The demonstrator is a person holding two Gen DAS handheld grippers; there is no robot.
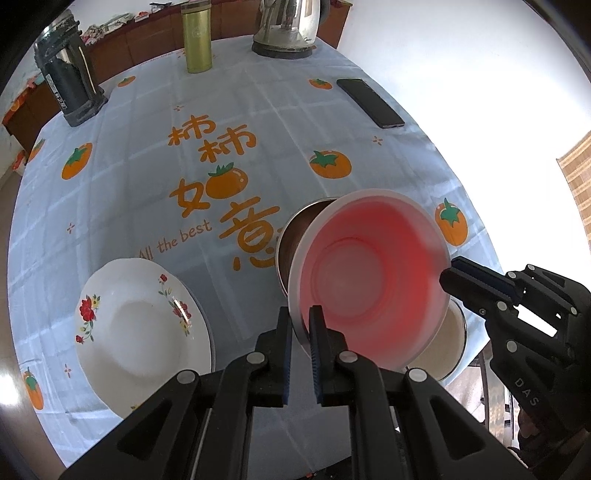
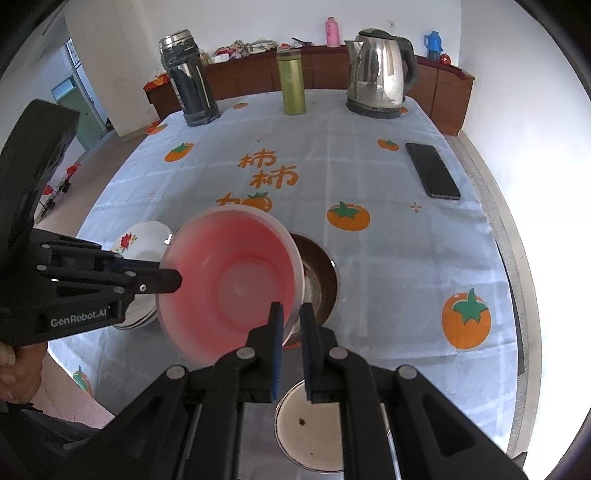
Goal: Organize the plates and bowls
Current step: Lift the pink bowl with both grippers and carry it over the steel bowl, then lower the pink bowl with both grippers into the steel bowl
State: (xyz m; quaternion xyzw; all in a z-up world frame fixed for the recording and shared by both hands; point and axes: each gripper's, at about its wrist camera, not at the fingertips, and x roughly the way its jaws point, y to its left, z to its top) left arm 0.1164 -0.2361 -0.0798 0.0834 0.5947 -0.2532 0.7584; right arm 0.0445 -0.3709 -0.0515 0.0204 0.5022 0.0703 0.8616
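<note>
Right wrist alone shows enamel dish (image 2: 314, 432) (speckled).

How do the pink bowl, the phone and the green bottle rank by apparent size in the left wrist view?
1. pink bowl, largest, though nearest the camera
2. phone and green bottle: too alike to rank

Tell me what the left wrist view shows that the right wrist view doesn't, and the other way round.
Only the left wrist view: the flowered white plate nearly whole.

Only the right wrist view: a pink flask and a blue jug on the far cabinet, and a doorway at left.

Both: the pink bowl, clamped at opposite rims by the left gripper and right gripper, above a metal bowl; the kettle, green bottle and phone.
</note>
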